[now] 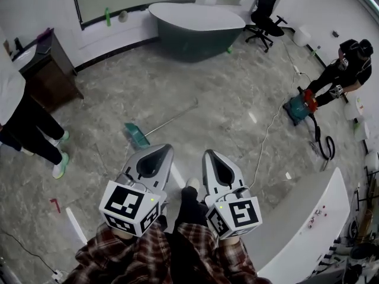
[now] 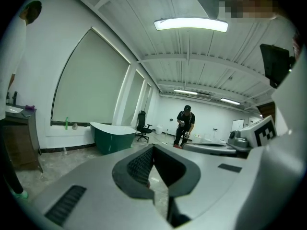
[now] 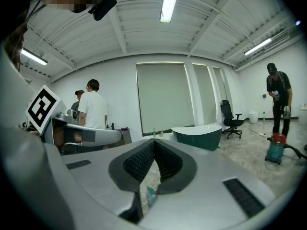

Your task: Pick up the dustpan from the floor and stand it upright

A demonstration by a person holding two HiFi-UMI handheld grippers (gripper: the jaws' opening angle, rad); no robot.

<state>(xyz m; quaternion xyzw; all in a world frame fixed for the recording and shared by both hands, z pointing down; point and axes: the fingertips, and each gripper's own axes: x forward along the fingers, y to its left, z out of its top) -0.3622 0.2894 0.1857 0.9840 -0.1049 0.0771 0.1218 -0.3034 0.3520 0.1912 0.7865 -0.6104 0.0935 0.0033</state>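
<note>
The left hand-held gripper (image 1: 162, 151) and the right hand-held gripper (image 1: 212, 154) sit side by side at the bottom centre of the head view, held out from plaid sleeves (image 1: 148, 250). Both are clenched and empty: in each gripper's own view the ribbed pads meet at the tips with nothing caught between them. Judged from this, the task has hardly begun. The dustpan (image 1: 137, 136) lies flat on the grey marble floor (image 1: 225, 93), just above and left of the left gripper's tip in the head view and apart from both grippers, with its thin handle (image 1: 173, 119) running up and to the right. The reach, the grasp, the lift and setting it upright all remain to be done, and the jaws would have to open first. The dustpan is small in the head view, so which way its mouth faces cannot be made out, nor how the handle joins the teal head. The left gripper view does not show it at all. The right gripper view gives only a teal sliver in the gap below the pads, probably the dustpan on the floor beyond. Further out are a green bathtub (image 1: 195, 31) at top centre, an office chair (image 1: 265, 13) at upper right, a crouching person (image 1: 346, 70) beside a vacuum cleaner (image 1: 298, 108) at the right edge, and another person (image 1: 26, 126), cut off by the left edge.
</note>
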